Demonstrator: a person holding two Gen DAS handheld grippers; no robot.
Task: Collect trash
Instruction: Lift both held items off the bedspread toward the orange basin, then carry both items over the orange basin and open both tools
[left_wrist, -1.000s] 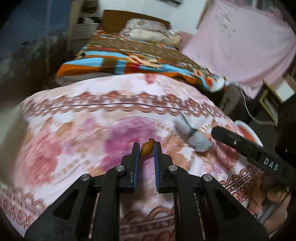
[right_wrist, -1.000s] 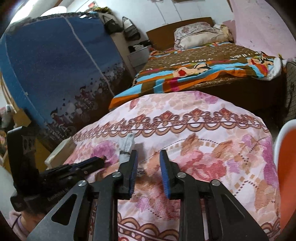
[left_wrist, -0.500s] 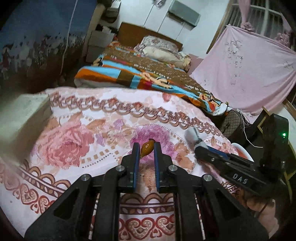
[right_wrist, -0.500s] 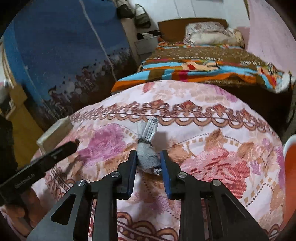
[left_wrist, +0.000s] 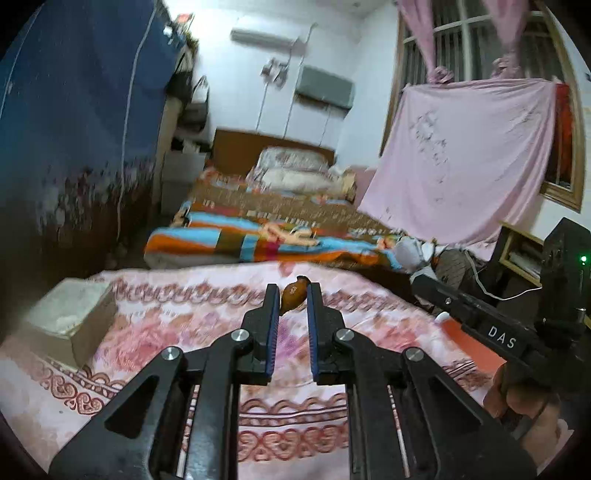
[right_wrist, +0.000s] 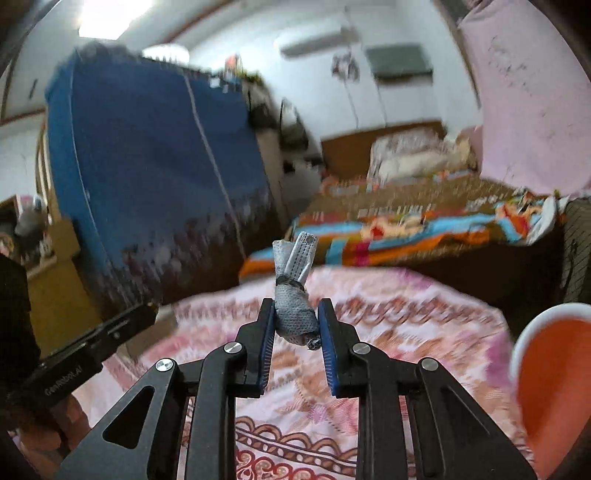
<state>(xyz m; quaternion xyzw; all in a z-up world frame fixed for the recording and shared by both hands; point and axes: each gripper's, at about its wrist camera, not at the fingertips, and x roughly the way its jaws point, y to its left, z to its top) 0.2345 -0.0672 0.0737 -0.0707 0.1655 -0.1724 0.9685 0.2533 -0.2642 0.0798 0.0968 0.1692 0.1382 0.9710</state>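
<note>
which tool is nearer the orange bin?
Right. The right tool, gripping the grey wrapper, has the orange bin just beside it; the left tool is farther over.

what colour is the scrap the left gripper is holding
Orange-brown scrap, seen best in the left wrist view.

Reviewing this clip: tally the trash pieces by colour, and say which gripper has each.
Brown piece: 1, the small brown scrap clamped in the left gripper
Grey piece: 1, the grey knotted wrapper clamped in the right gripper
Total: 2, both lifted clear of the floral bedsheet
</note>
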